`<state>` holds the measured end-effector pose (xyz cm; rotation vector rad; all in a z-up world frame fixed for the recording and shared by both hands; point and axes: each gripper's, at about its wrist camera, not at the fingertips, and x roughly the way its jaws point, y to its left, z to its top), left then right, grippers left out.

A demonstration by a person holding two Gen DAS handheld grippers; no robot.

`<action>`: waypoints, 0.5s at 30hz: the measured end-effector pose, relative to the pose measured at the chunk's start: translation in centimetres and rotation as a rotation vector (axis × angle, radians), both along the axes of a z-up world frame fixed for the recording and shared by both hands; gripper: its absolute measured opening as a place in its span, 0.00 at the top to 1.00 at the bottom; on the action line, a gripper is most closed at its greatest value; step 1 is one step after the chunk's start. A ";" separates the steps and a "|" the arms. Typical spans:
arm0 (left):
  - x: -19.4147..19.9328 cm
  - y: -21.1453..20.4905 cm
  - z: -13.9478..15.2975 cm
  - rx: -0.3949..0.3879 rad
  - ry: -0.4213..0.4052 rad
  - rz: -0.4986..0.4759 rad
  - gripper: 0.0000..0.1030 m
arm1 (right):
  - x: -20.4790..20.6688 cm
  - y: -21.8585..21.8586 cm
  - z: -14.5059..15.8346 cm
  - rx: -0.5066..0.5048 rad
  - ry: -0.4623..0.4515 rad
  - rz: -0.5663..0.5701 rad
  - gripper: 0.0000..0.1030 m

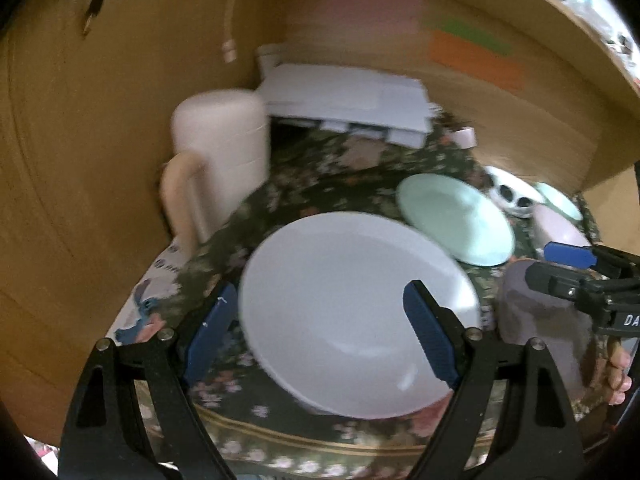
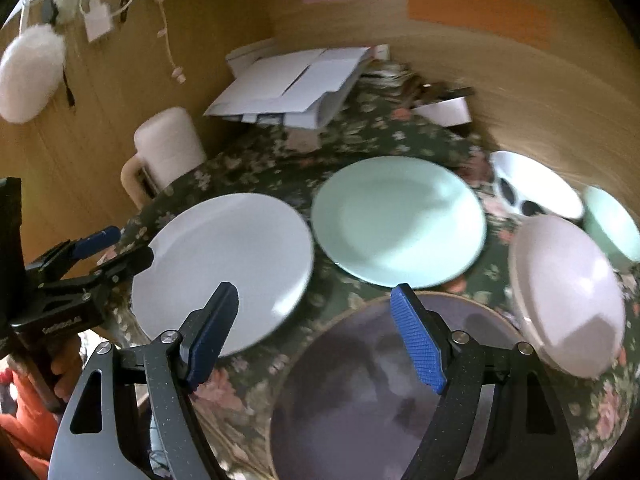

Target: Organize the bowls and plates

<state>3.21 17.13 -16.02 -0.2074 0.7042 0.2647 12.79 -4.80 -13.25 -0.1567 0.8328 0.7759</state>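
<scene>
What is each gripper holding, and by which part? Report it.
Nothing is held. The left gripper and right gripper both have open jaws, poised above the plates.

Left claw [image 1: 320, 332] and right claw [image 2: 316, 336] both gape wide (nothing gripped), side by side.

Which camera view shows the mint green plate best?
The right wrist view: the mint green plate lies whole and near the middle, beside the white plate. In the left wrist view it is smaller, blurred and partly hidden behind the white plate.
</scene>
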 end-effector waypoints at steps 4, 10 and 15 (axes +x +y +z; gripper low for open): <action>0.1 1.8 -1.5 -0.016 0.044 0.024 0.17 | 0.6 2.2 -0.8 -0.022 0.027 0.026 0.26; 0.2 3.0 -3.0 -0.048 0.074 0.022 0.26 | 1.9 4.2 -2.1 -0.043 0.087 0.040 0.30; 0.7 3.5 -3.4 -0.082 0.086 0.012 0.35 | 2.8 5.0 -3.1 -0.063 0.120 0.046 0.42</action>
